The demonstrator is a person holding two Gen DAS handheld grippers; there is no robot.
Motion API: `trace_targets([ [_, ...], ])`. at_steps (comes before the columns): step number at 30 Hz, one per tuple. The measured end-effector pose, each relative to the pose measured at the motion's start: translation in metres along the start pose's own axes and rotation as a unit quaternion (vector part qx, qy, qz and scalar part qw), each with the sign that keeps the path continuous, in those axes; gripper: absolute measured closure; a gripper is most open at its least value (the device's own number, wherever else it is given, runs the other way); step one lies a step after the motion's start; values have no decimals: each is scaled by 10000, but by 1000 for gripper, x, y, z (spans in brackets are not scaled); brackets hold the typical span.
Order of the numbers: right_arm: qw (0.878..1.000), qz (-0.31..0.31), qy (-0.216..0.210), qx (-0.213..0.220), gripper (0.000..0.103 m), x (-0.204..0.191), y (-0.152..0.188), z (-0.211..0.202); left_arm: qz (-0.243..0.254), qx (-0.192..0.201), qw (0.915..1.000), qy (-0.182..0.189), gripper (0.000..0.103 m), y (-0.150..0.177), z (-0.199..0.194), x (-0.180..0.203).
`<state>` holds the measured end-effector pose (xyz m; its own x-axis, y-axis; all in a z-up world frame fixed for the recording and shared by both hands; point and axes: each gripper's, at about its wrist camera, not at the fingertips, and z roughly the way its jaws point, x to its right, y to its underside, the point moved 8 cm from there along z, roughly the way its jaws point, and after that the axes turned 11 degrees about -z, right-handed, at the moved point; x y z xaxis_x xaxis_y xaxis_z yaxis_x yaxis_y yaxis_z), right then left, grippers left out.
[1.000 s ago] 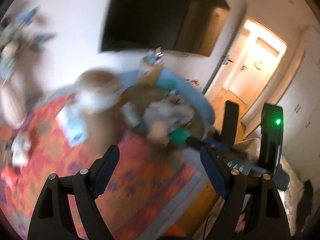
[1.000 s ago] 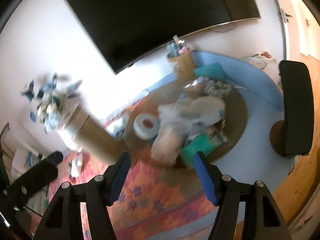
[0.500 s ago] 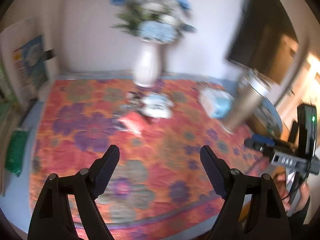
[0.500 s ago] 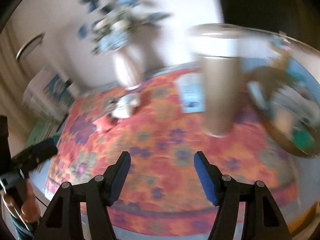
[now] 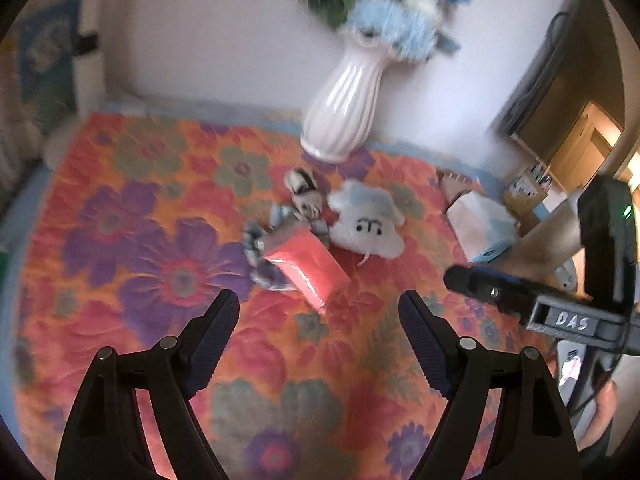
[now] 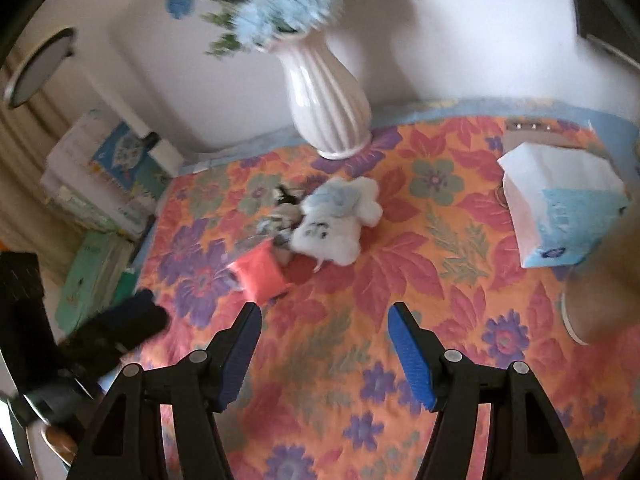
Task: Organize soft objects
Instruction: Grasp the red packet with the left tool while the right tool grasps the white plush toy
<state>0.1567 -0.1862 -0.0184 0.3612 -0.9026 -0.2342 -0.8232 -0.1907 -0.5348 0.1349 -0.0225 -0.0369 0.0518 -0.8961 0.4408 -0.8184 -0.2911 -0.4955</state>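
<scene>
A small heap of soft things lies mid-cloth in front of the vase: a white cloud-shaped plush (image 5: 368,226) (image 6: 334,222) with a stitched face, a pink-red soft packet (image 5: 306,266) (image 6: 260,274), and a black-and-white patterned fabric piece (image 5: 304,196) (image 6: 286,204) partly under them. My left gripper (image 5: 319,308) hovers open just short of the pink packet, nothing between its fingers. My right gripper (image 6: 324,318) is open too, empty, a little below and right of the packet. The right gripper's body (image 5: 560,304) shows at the right edge of the left wrist view.
A floral orange-red tablecloth (image 5: 160,240) (image 6: 400,280) covers the table. A white ribbed vase (image 5: 348,108) (image 6: 326,100) with blue flowers stands at the back by the wall. A white-and-blue tissue pack (image 6: 560,204) (image 5: 484,224) lies right. Boxes (image 6: 100,176) are stacked left.
Both views have swung left, away from the round tray of clutter and the tall cylinder, onto the floral cloth, and lowered toward the soft heap. Both grippers' jaws kept the same opening.
</scene>
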Motion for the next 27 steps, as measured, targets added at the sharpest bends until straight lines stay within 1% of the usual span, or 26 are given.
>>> trace_targets([
  [2,9999,40,97,-9,39,7,-10,11,-49,-113,9999,-29,23,-3,24,1],
  [6,9997,70,221,20,39,13,-29,32,-117,-127,9997,-153,23,-5,49,-2],
  [10,9994,163,315,1,39,16,-38,57,-86,44,9996,-277,23,-8,55,-4],
  [13,9994,295,170,-57,39,16,-38,75,-42,128,9995,-300,23,-8,57,-5],
  [15,9992,357,146,-70,39,17,-38,83,2,169,9993,-347,23,-7,58,-5],
  [17,9991,396,120,-24,39,17,-38,88,60,221,9988,-427,23,-7,60,-4],
  [21,9989,387,223,135,39,15,-42,92,97,289,9980,-554,24,-7,62,-5],
  [23,9986,343,318,229,39,14,-43,93,129,311,9974,-642,28,-8,63,-5],
  [25,9982,207,457,313,39,11,-42,93,137,342,9968,-712,39,-8,62,-6],
  [26,9980,151,511,351,39,9,-41,94,124,350,9967,-724,41,-8,62,-7],
  [27,9978,118,541,370,39,9,-40,93,107,360,9968,-708,48,-8,61,-8],
])
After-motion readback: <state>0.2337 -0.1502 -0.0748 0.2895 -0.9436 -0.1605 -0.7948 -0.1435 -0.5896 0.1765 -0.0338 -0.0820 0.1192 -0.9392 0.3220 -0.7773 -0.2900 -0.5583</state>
